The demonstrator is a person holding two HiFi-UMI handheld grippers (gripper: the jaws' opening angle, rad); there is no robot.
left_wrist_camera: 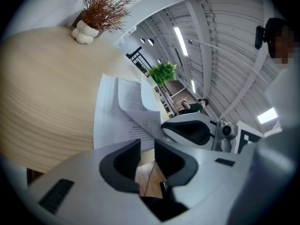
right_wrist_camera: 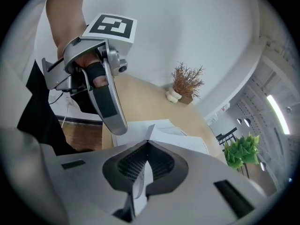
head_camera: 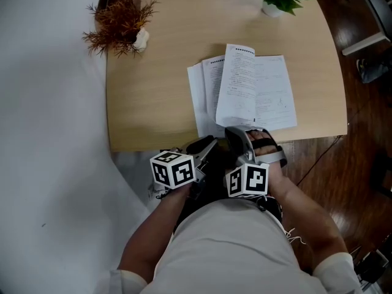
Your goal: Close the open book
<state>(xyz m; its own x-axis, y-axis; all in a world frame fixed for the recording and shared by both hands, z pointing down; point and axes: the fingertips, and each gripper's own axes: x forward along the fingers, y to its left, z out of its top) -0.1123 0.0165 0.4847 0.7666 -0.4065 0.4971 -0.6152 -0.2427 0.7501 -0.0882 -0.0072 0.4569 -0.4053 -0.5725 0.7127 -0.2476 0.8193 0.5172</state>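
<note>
Head view: the open book (head_camera: 269,94) lies on the bench (head_camera: 147,84) just ahead of the right tongs (head_camera: 240,135), with one page (head_camera: 236,84) raised.
Left gripper view: the left tongs (left_wrist_camera: 147,156) stand spread and empty.
Right gripper view: the right tongs pinch that page. Closing looks begun; next, I'd guess, comes carrying it over toward the left tongs.

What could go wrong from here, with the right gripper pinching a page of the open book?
The right gripper is shut on a thin page near its lower edge, so swinging it over fast may tear or crease it. The book lies close to the table's near edge, and the left gripper is open and off it, so a pull might drag the book toward the edge.
</note>
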